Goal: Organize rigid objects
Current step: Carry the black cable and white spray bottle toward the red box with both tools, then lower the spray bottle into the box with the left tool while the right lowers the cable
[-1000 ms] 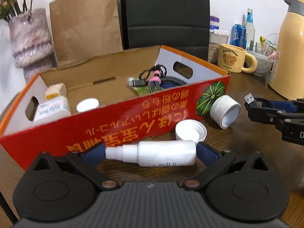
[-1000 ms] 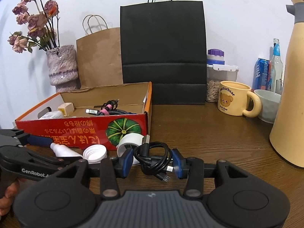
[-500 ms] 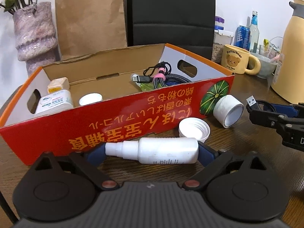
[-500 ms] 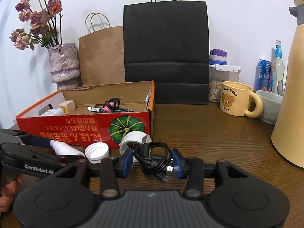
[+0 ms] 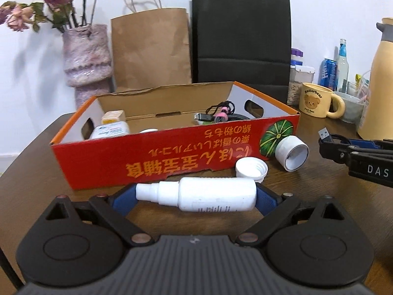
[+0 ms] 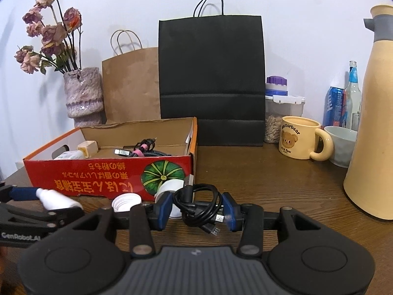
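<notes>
Pulling back from the box, the left gripper is closing its wide jaws end-to-end on the spray bottle, now clamped above the desk, while the right gripper is still pinching the cable in narrow jaws.

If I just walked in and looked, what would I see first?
Probably the big red cardboard box with orange writing and a green pumpkin picture, sitting in the middle of the wooden table. Right in front of it, the left gripper has a white spray bottle lying sideways between its blue fingers, and the right gripper squeezes a bundle of black cable. Behind the box stands a tall black paper bag.
</notes>
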`<action>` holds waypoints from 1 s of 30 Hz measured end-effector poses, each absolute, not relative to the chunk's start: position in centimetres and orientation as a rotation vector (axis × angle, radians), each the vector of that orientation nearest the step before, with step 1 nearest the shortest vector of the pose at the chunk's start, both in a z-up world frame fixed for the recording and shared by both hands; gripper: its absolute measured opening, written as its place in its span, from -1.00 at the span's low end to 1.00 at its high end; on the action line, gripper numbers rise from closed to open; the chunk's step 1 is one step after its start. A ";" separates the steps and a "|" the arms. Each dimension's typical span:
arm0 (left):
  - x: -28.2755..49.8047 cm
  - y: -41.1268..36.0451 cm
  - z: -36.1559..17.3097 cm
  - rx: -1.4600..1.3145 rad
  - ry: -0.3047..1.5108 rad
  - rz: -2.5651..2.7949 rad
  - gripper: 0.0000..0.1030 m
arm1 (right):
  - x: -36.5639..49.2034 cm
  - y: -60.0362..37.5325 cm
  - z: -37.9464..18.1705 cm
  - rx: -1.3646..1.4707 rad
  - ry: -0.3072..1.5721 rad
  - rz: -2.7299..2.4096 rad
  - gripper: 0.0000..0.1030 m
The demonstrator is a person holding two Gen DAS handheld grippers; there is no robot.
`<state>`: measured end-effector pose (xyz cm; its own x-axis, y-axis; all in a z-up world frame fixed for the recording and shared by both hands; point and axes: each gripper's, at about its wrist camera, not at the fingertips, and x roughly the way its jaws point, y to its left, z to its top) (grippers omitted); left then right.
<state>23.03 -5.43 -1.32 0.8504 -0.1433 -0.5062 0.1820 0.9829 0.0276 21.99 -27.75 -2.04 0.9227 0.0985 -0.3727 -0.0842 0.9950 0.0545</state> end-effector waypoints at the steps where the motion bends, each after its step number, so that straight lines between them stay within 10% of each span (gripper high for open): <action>1: 22.8 -5.3 -1.3 0.072 0.527 -0.164 0.90 | 21.7 -27.7 -2.0 0.038 0.380 0.096 -0.17; 30: 16.5 -2.6 3.7 -0.060 0.356 -0.025 0.90 | 16.3 -25.1 1.2 0.024 0.288 0.194 -0.17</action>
<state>16.51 -2.60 3.66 0.9371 -0.0351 -0.3472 0.0142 0.9979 -0.0628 16.31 -25.14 1.20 0.9402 0.1940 -0.2802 -0.1871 0.9810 0.0513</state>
